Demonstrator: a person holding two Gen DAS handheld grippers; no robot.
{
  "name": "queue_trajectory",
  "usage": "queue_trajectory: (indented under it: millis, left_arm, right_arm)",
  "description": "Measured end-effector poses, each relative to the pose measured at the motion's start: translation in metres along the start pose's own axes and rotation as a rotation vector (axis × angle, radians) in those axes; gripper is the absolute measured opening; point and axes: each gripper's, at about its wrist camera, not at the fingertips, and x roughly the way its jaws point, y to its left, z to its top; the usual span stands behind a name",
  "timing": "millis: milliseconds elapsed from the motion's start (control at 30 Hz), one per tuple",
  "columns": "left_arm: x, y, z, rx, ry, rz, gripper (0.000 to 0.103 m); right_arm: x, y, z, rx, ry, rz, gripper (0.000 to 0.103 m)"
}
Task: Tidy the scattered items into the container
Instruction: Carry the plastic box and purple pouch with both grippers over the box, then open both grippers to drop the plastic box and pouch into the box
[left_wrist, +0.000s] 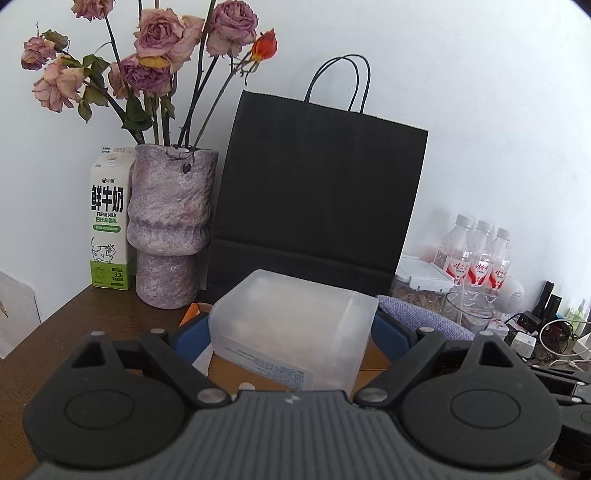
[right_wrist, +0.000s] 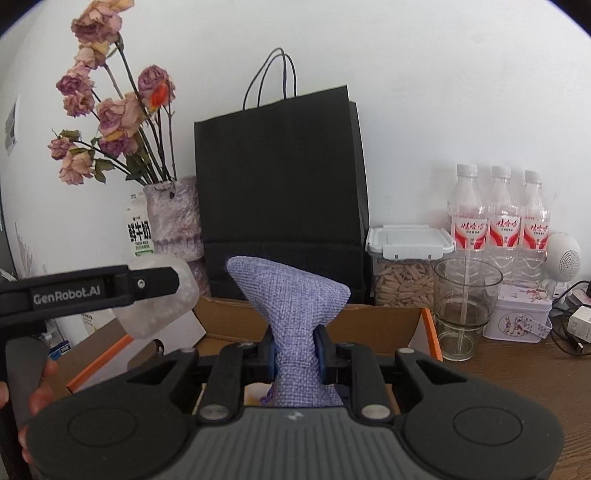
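My left gripper (left_wrist: 291, 332) is shut on a frosted translucent plastic box (left_wrist: 295, 325) and holds it above the open cardboard box (left_wrist: 373, 360). In the right wrist view the left gripper (right_wrist: 147, 284) shows at the left with the frosted box (right_wrist: 162, 314) over the cardboard box's left flap. My right gripper (right_wrist: 297, 350) is shut on a lilac woven cloth pouch (right_wrist: 291, 295), squeezed at its middle, above the cardboard box (right_wrist: 369, 325) with orange edges. The pouch also shows in the left wrist view (left_wrist: 424, 317).
A black paper bag (right_wrist: 280, 192) stands behind the box. A vase of dried roses (left_wrist: 170, 225) and milk carton (left_wrist: 109, 221) stand at the left. A seed jar (right_wrist: 404, 269), glass (right_wrist: 465, 302), three bottles (right_wrist: 498, 214), tin (right_wrist: 521, 314) and cables (left_wrist: 554, 339) crowd the right.
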Motion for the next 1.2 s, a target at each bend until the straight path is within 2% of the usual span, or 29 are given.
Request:
queue_trajectory:
  millis: [233, 500, 600, 667, 700, 733, 767, 933, 1033, 1200]
  left_arm:
    - [0.022, 0.003, -0.008, 0.002, 0.058, 0.012, 0.093]
    - [0.027, 0.002, -0.011, 0.011, 0.084, 0.012, 0.094]
    - [0.027, 0.000, -0.012, 0.021, 0.092, 0.012, 0.095]
    - [0.025, -0.002, -0.012, 0.034, 0.078, 0.020, 0.103]
    - [0.023, -0.002, -0.010, 0.038, 0.066, 0.028, 0.103]
    - [0.021, -0.002, -0.009, 0.041, 0.062, 0.037, 0.103]
    - [0.020, -0.002, -0.008, 0.041, 0.062, 0.043, 0.103]
    - [0.018, 0.002, -0.006, 0.018, 0.065, 0.062, 0.103]
    - [0.015, 0.002, -0.005, 0.018, 0.056, 0.065, 0.103]
    - [0.011, 0.002, -0.003, 0.020, 0.043, 0.066, 0.103]
  right_arm:
    - [0.017, -0.003, -0.013, -0.003, 0.053, -0.015, 0.019]
    - [0.019, -0.003, -0.015, -0.009, 0.066, -0.022, 0.019]
    - [0.018, -0.002, -0.015, -0.015, 0.071, -0.035, 0.032]
    - [0.016, -0.001, -0.014, -0.017, 0.070, -0.042, 0.066]
    - [0.014, -0.001, -0.013, -0.019, 0.063, -0.050, 0.075]
    - [0.013, 0.000, -0.012, -0.022, 0.060, -0.055, 0.088]
    - [0.011, 0.000, -0.011, -0.027, 0.061, -0.053, 0.092]
    - [0.005, -0.001, -0.005, -0.003, 0.062, -0.025, 0.095]
    - [0.003, 0.001, -0.005, -0.014, 0.055, -0.040, 0.101]
    - [0.004, 0.001, -0.006, -0.020, 0.057, -0.046, 0.101]
